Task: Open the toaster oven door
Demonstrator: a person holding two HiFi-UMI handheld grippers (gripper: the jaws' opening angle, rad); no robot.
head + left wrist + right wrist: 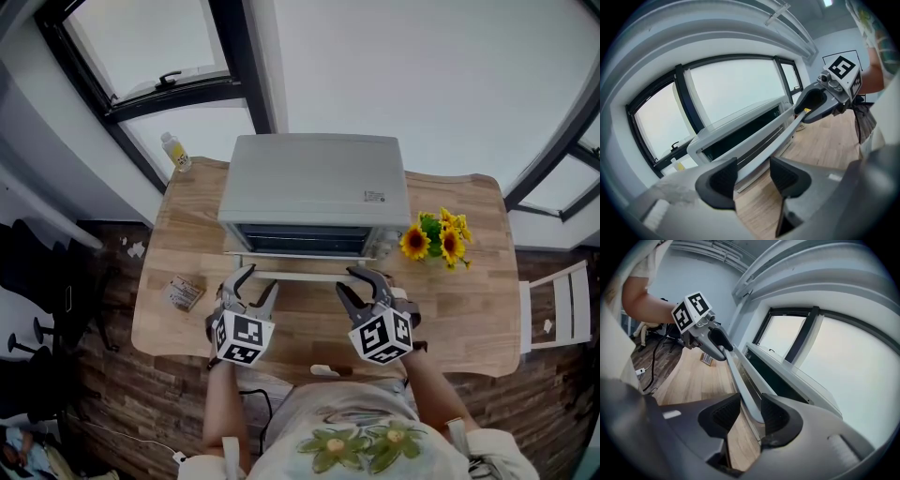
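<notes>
Clamp your left gripper (258, 281) and right gripper (351, 283) squarely on the toaster oven handle (305, 276) (jaws apart, straddling it); pull evenly toward 6 o'clock

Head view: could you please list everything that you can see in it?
toaster oven: one, silver-grey, back middle of the table
door handle: one, pale bar, along the oven's front
table: one, light wood, centre
sunflowers: one bunch, yellow, right of the oven
bottle: one, clear and yellow, table's far-left corner
packet: one, small, printed, left part of the table
chair: one, white, right of the table
left claw: one, grey, open around the handle's left part
right claw: one, grey, open around the handle's right part
</notes>
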